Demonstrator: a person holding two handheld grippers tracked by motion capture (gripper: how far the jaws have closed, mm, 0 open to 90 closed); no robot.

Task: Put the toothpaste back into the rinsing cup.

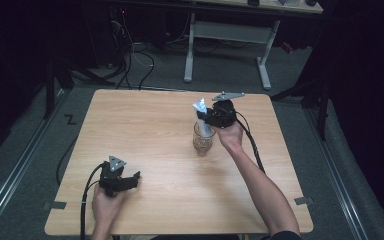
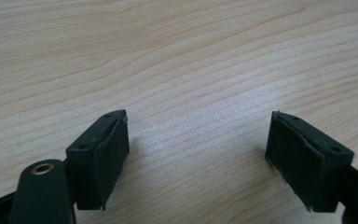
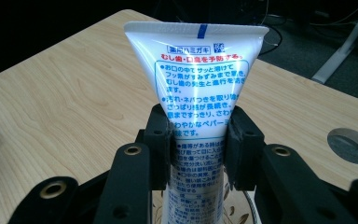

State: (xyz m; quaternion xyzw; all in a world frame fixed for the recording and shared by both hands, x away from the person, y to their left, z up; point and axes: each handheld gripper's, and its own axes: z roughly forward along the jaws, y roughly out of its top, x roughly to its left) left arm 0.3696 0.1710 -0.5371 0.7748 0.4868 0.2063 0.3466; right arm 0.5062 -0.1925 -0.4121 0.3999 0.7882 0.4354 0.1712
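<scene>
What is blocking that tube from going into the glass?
Nothing visible. The right claw grips the white tube upright, and its lower end already sits inside the glass on the table. The left claw rests open, far off.

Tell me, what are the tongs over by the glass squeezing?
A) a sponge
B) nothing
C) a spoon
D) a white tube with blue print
D: in the right gripper view the right tongs press both sides of the white tube, its lower end in the glass.
</scene>
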